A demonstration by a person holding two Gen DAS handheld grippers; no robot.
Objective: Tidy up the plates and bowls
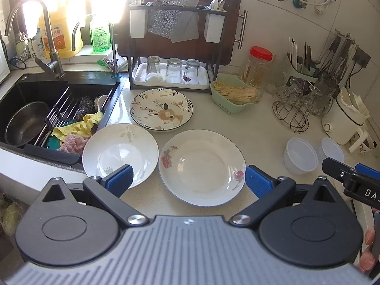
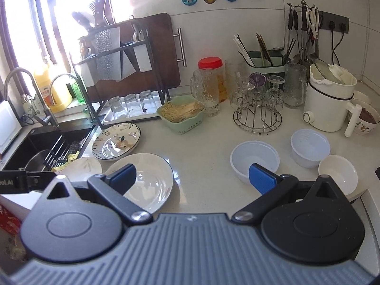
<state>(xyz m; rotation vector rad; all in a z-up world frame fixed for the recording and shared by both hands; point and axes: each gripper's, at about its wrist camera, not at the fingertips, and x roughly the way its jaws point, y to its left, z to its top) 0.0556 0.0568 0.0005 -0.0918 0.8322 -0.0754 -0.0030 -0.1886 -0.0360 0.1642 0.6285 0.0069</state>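
White bench [image 1: 261, 128] beside the sink [image 1: 28, 99] is spread with three plates [image 1: 201, 166] near it and three bowls [image 2: 254, 159] to the right, none stacked; sorting seems unstarted. Both grippers [image 1: 187, 180] [image 2: 192, 178] are held over them, jaws wide open, empty

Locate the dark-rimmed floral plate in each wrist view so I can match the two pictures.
Left wrist: floral plate sits at centre, just in front of the glass rack.
Right wrist: floral plate sits left of centre, beside the sink.
Shared landmark: green basket to its right.
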